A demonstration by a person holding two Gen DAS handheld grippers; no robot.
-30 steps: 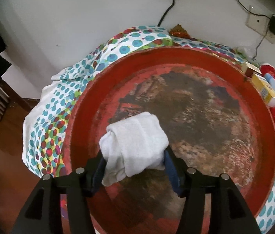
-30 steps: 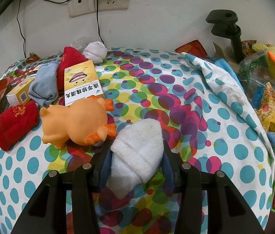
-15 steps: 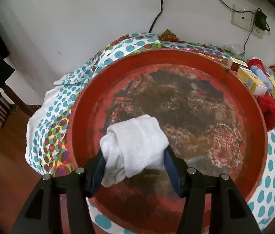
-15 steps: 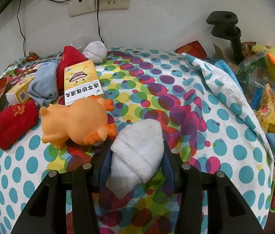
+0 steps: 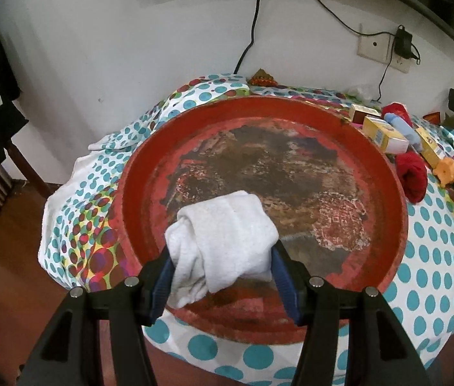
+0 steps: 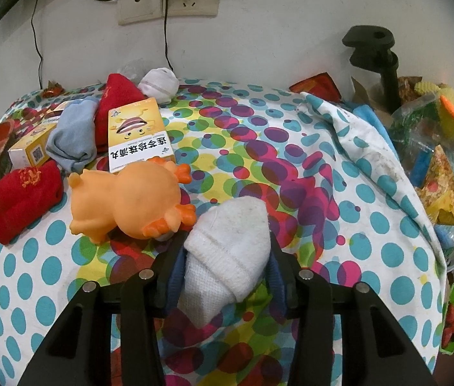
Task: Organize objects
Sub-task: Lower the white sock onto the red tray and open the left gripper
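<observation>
White sock bundle (image 5: 223, 241): I hold it clenched in my left tool (image 5: 222, 276), above the near part of the red tray (image 5: 384, 173), which lies on the spotted cloth (image 5: 432, 251) over the desk. A second white sock (image 6: 227, 254) sits between the blue pads of my right tool (image 6: 223, 276), whose jaws are closing on it; it rests low over the cloth, just beside the orange toy (image 6: 127, 199).

Risks from here:
- The left bundle is soft and loosely folded, with one flap hanging below the pads. A slack grip could let it unroll or slip out short of where I mean to set it.
- Whether the bundle touches the tray floor, I cannot tell. Releasing from too high could let it roll toward the rim.
- The right sock lies close to the toy's feet. Lifting at a slant could nudge the toy or drag cloth with it.
- The cloth is wrinkled and could snag a fingertip.

View differences:
- The left wrist view shows the whole tray with its worn, dark floor, and the small boxes (image 5: 384, 135) and red sock (image 5: 415, 177) beyond its far rim.
- The right wrist view shows only a sliver of the tray at its left edge, but adds the yellow medicine box (image 6: 138, 135), the grey-blue sock (image 6: 72, 135) and the bag of clutter (image 6: 436, 167) on the right.
</observation>
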